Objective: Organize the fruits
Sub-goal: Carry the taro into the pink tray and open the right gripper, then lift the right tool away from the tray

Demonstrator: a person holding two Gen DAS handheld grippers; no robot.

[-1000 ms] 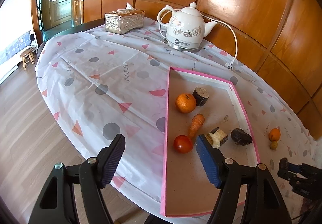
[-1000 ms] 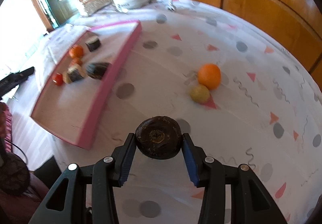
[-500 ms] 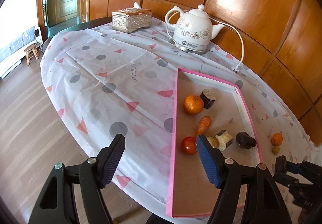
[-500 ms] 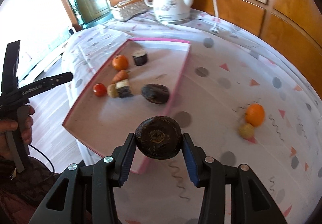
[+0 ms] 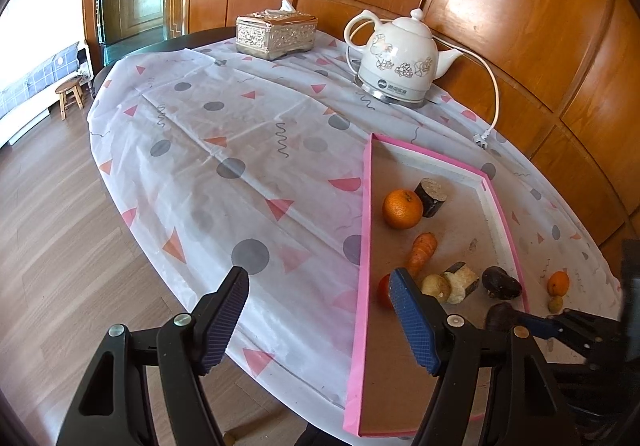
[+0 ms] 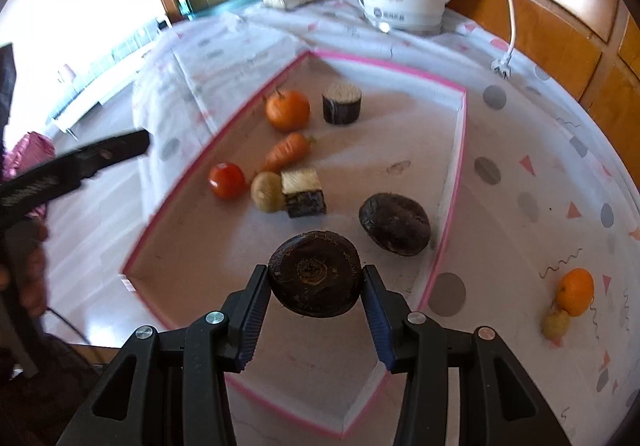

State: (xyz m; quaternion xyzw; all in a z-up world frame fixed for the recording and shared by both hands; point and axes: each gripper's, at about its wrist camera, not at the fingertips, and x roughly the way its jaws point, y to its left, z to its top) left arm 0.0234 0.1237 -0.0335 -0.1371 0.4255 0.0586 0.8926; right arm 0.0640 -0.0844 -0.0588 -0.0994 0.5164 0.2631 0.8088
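Right hand-held gripper (image 6: pixel 316 300) is pinching a dark round fruit (image 6: pixel 315 278) between both pads, holding it over the near end of the pink tray (image 6: pixel 454 181). Left hand-held gripper (image 5: pixel 320 316) is sitting spread wide with nothing in it, hovering at the counter (image 5: pixel 224 165) edge beside the tray's left rim. Lying in the tray: orange (image 6: pixel 288 110), dark log piece (image 6: pixel 342 103), carrot (image 6: pixel 287 152), tomato (image 6: pixel 226 180), small tan fruit (image 6: pixel 267 191) touching a cut block (image 6: pixel 303 192), second dark fruit (image 6: pixel 395 224) near the right wall. Sitting outside on the cloth, right of the tray: second orange (image 6: pixel 575 291) touching a small yellowish fruit (image 6: pixel 555 324). Kettle (image 5: pixel 394 59) and tissue box (image 5: pixel 276 31) are standing at the far side.
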